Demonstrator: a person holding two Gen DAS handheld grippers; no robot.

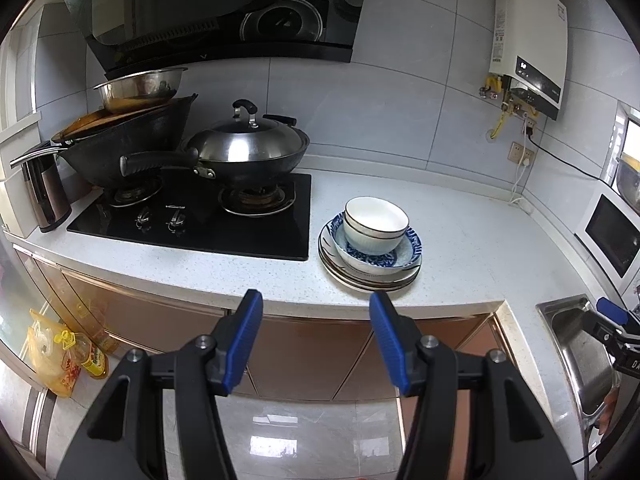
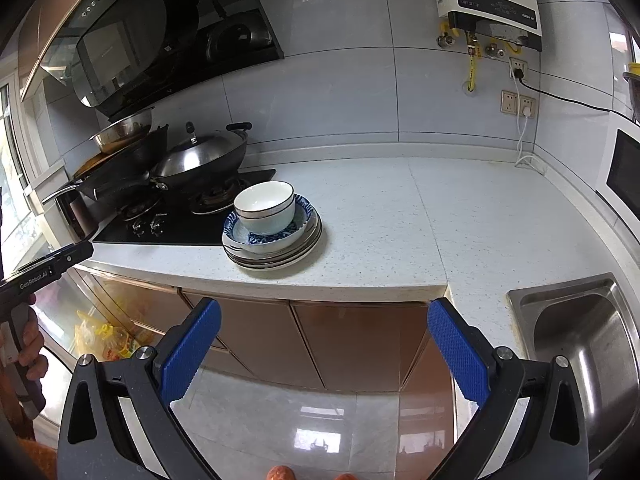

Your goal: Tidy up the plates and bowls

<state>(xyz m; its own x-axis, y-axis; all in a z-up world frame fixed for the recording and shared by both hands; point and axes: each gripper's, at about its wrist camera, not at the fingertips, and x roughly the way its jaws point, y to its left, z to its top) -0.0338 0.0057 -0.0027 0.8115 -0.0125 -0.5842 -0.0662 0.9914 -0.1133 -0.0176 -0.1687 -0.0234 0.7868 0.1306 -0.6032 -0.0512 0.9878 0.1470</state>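
White speckled countertop (image 1: 460, 240) runs between the stove (image 1: 192, 220) and the sink (image 2: 580, 332). Ahead of the left gripper (image 1: 316, 304), slightly to its right, a white bowl (image 1: 376, 222) sits in a blue-patterned bowl (image 1: 404, 252) on stacked plates (image 1: 360, 276) (just beside the stove). Both the left gripper and the right gripper (image 2: 324, 312) have their jaws apart and hold nothing; the stack lies ahead-left of the right one.

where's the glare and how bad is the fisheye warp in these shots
Left wrist view: window glare on the floor tiles, countertop edge bows, dark vignette in the corners. Right wrist view: same floor glare, wall tile lines curve, white bowl stays sharp.
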